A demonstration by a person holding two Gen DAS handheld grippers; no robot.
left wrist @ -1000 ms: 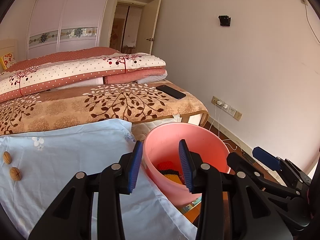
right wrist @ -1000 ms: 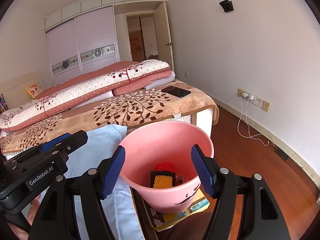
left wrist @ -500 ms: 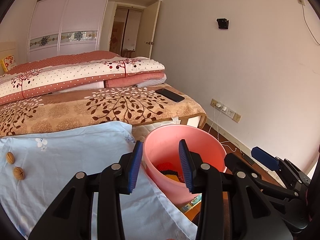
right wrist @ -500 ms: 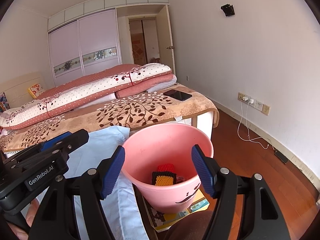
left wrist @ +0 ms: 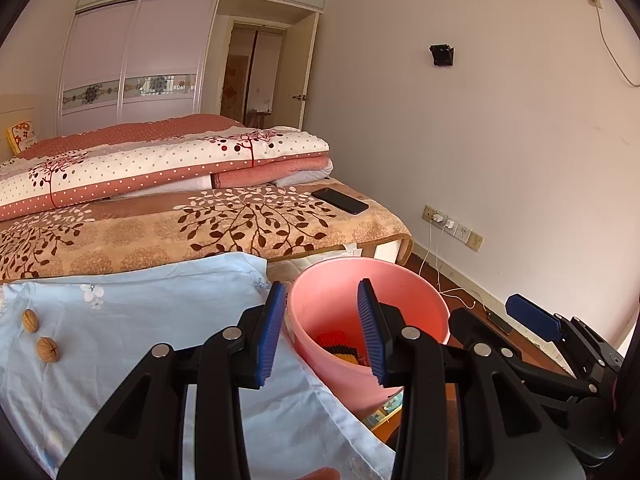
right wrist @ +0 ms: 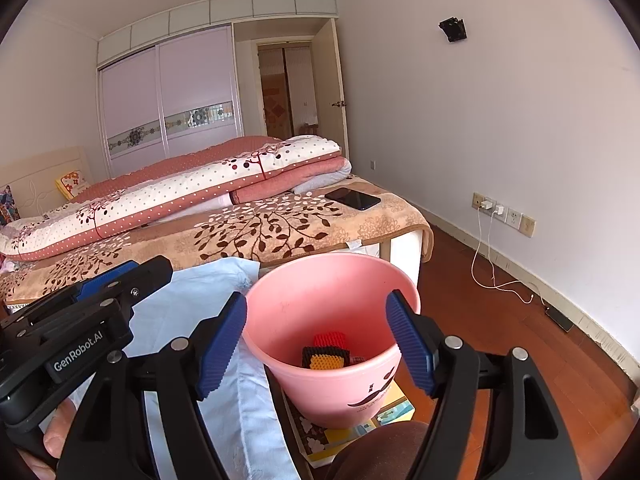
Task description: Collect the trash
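Blocking part of pink bin [right wrist: 332, 312], right tongs [right wrist: 320, 342] opening, empty.

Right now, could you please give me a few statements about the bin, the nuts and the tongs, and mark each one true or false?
1. The pink bin is empty. False: red, black and yellow woven pieces lie at its bottom.
2. Two walnuts lie on the light blue cloth. True.
3. The left tongs grip a walnut. False: nothing is between their pads, and the walnuts lie far to their left.
4. A dark phone lies on the brown leaf-patterned blanket. True.
5. The right tongs hold nothing; their jaws are opening. True.
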